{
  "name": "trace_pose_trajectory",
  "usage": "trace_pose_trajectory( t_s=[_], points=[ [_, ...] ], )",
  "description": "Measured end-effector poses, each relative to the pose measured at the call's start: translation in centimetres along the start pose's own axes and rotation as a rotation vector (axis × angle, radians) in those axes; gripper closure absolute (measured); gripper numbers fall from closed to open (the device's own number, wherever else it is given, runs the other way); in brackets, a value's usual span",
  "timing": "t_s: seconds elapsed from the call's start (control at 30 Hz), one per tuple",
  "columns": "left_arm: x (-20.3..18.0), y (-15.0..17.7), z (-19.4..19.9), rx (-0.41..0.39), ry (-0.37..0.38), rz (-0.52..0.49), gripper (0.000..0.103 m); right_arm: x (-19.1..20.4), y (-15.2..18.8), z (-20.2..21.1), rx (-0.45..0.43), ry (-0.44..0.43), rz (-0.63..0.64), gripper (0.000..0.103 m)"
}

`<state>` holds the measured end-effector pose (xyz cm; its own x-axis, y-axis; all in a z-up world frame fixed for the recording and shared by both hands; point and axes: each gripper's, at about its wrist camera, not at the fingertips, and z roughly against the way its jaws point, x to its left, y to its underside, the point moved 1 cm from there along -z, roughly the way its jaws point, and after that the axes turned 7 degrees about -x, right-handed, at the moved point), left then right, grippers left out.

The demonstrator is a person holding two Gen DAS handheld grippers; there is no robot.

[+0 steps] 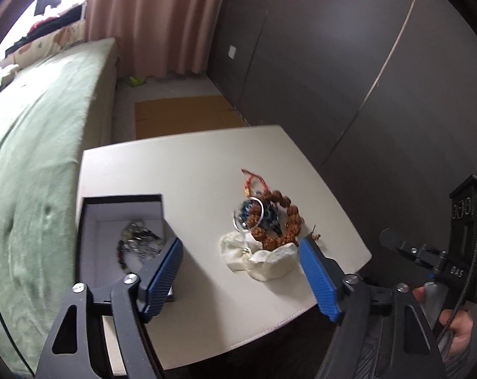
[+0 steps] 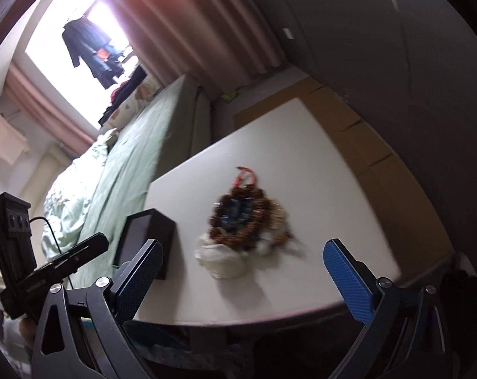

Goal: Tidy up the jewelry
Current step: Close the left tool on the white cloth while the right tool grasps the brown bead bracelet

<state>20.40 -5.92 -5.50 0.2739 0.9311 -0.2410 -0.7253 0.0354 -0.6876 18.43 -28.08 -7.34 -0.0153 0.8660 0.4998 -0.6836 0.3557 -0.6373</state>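
Left gripper [image 1: 241, 271] was spread wide, nothing between the blue pads [image 1: 164, 276]. It hovered over the near edge of the white table [image 1: 191, 164]. Right gripper [image 2: 243, 271] was also wide and empty, and the right wrist view was motion-blurred.

Left wrist view:
- Black jewelry box [image 1: 112, 221] sat open at the table's 9 o'clock side, white lining visible. A tangle of metal chain jewelry [image 1: 139, 241] lay inside it; I couldn't tell the individual pieces apart. The left pad overlapped the box's right wall in the view; contact was unclear.
- The jewelry pile sat at table center, about 1 o'clock from the box and well apart from it. A brown bead bracelet [image 1: 285, 221] ringed a dark blue bead bracelet [image 1: 270, 218], and a thin silver bangle [image 1: 247, 214] leaned on their 9 o'clock side.
- A red cord piece [image 1: 252, 181] lay at the pile's 12 o'clock.
- A white cloth pouch [image 1: 260, 257] lay crumpled at the pile's 6 o'clock, touching the beads.

Right wrist view: the box [image 2: 146, 240] was at 9 o'clock of the pile [image 2: 241, 218], with the pouch [image 2: 222, 260] nearest the gripper.

Green bed [image 1: 39, 145] ran along the table's 9 o'clock side.
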Motion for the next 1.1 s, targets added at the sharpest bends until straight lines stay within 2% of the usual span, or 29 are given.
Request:
trace_pose_trajectory(
  t_s=[0.17, 0.2, 0.27, 0.37, 0.43, 0.63, 0.7, 0.73, 0.77, 0.8, 0.93, 1.1],
  points=[
    [-1.6, 0.9, -3.3, 0.073, -0.005, -0.055, 0.037, -2.6, 0.8, 0.3, -0.006, 0.039, -0.018, 0.001],
    [-1.9, 1.1, -4.0, 0.091, -0.005, -0.069, 0.041, -3.0, 1.0, 0.3, -0.005, 0.042, -0.023, 0.003],
    [-2.5, 1.5, -5.3, 0.116, -0.006, -0.089, 0.044, -3.7, 1.2, 0.1, 0.007, 0.044, -0.036, 0.007],
    [-3.2, 1.8, -6.6, 0.131, -0.006, -0.110, 0.044, -4.3, 1.5, -0.4, 0.027, 0.042, -0.046, 0.015],
    [-3.5, 2.0, -7.5, 0.149, -0.002, -0.119, 0.045, -4.5, 1.6, -0.5, 0.032, 0.042, -0.048, 0.015],
    [-3.9, 2.8, -10.5, 0.217, -0.019, -0.146, 0.060, -4.6, 1.7, -1.3, 0.050, 0.030, -0.055, 0.016],
    [-3.6, 3.1, -11.4, 0.244, -0.030, -0.146, 0.079, -4.4, 1.6, -1.7, 0.060, 0.027, -0.056, 0.017],
    [-3.3, 3.3, -11.7, 0.255, -0.033, -0.143, 0.085, -4.3, 1.5, -2.0, 0.065, 0.027, -0.056, 0.017],
    [-3.1, 3.4, -11.8, 0.259, -0.030, -0.138, 0.099, -4.1, 1.5, -2.2, 0.071, 0.026, -0.055, 0.017],
    [-2.9, 3.3, -11.7, 0.260, -0.023, -0.129, 0.102, -3.9, 1.4, -2.5, 0.078, 0.022, -0.054, 0.017],
    [-2.1, 2.5, -10.3, 0.221, 0.000, -0.108, 0.102, -3.1, 0.9, -3.9, 0.107, -0.007, -0.065, 0.026],
    [-0.6, 0.9, -8.1, 0.186, -0.008, -0.075, 0.102, -2.1, 0.1, -6.4, 0.167, -0.038, -0.111, 0.045]
  ],
)
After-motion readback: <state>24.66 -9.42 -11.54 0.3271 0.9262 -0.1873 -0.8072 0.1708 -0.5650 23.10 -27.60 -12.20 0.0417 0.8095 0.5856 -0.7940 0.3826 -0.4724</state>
